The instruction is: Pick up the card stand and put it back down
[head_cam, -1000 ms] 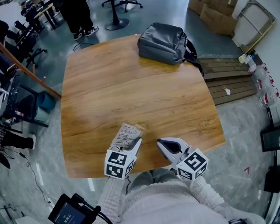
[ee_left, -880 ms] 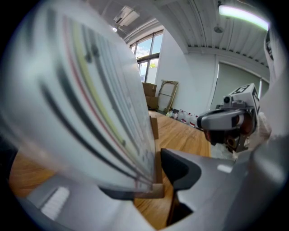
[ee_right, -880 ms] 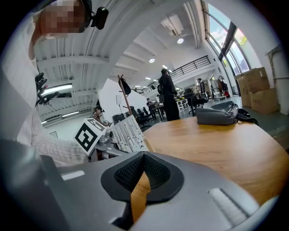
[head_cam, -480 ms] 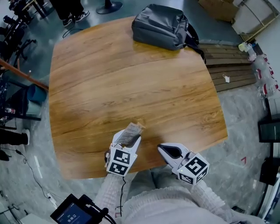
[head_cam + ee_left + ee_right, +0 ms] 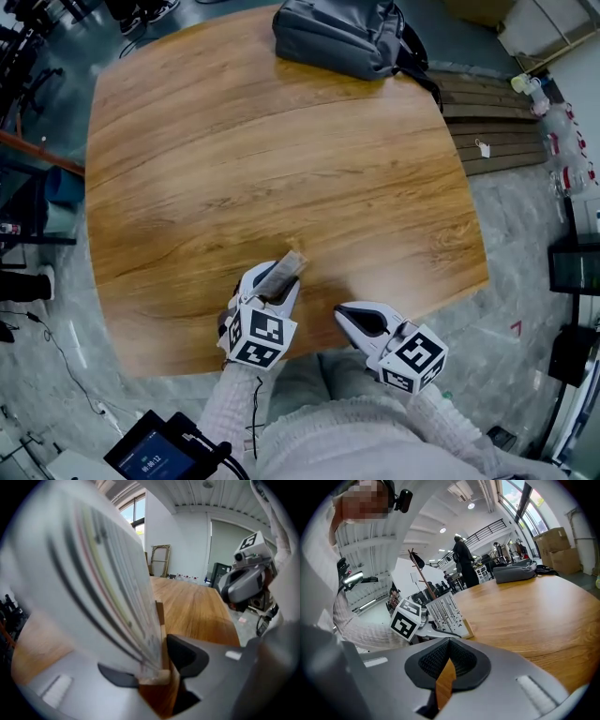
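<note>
The card stand (image 5: pixel 282 272) is a small wooden base with a clear printed card in it. It sits near the front edge of the wooden table (image 5: pixel 281 150), and my left gripper (image 5: pixel 269 290) is shut on it. In the left gripper view the card (image 5: pixel 112 578) fills the left side, and the wooden base (image 5: pixel 161 634) is pinched between the dark pads of the left gripper (image 5: pixel 157 667). The right gripper view shows the stand (image 5: pixel 449 613) tilted, its base at the tabletop; contact cannot be told. My right gripper (image 5: pixel 340 311) (image 5: pixel 449 645) is shut and empty, to the stand's right.
A grey backpack (image 5: pixel 342 37) (image 5: pixel 515 571) lies at the table's far edge. Wooden pallets (image 5: pixel 492 117) lie on the floor to the right. A person (image 5: pixel 464 564) stands beyond the table. A handheld screen (image 5: pixel 155 455) is at lower left.
The card stand has turned in my left gripper, from showing its printed face upward to nearly edge-on. The head view has shifted toward the near edge. The right gripper has stayed put.
</note>
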The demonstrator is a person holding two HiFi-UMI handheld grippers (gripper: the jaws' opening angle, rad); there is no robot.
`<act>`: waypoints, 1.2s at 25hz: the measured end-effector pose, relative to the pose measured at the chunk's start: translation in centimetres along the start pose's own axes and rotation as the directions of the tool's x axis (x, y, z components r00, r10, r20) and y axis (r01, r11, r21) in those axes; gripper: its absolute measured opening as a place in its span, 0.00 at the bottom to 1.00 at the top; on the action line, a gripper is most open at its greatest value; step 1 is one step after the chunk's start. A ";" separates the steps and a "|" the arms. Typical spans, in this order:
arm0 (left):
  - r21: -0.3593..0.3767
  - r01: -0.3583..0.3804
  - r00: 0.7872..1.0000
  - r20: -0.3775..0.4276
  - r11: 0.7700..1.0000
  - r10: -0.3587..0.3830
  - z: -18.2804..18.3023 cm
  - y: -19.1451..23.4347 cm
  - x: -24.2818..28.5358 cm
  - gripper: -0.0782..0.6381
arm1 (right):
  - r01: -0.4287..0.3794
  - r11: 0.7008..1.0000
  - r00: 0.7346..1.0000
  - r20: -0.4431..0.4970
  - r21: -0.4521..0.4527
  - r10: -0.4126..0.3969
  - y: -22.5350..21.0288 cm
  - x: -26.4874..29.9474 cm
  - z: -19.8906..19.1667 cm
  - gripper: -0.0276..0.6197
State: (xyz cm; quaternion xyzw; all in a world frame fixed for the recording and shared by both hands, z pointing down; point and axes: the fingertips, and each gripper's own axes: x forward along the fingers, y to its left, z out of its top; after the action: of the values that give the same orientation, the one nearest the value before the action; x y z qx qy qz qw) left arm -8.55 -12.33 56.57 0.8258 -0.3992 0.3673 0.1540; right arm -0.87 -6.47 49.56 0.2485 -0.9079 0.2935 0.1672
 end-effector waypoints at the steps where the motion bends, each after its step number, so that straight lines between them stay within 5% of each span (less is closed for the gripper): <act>1: 0.012 0.000 1.000 -0.006 1.000 0.000 0.0 -0.1 0.0 0.37 | 0.000 1.000 1.000 0.000 0.002 0.000 0.1 0.0 0.0 0.04; 18: -0.029 -0.031 0.999 0.016 0.999 0.032 -0.4 0.1 0.3 0.39 | 0.021 1.000 1.000 0.012 0.011 -0.021 0.3 -0.6 0.3 0.04; 25: -0.147 -0.012 0.998 0.061 0.989 0.021 -0.3 0.8 0.2 0.45 | 0.016 1.000 1.000 0.006 -0.013 -0.016 -0.1 -0.3 0.7 0.04; 30: -0.161 -0.043 0.995 0.078 0.986 0.056 0.6 -0.4 -2.5 0.45 | 0.000 0.999 1.000 0.023 -0.047 0.001 1.1 -1.3 1.7 0.04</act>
State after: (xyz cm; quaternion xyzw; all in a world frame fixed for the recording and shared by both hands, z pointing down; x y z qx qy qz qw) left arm -8.98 -11.05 54.36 0.8150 -0.4538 0.3037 0.1938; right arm -0.68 -6.22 47.18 0.2477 -0.9164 0.2691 0.1626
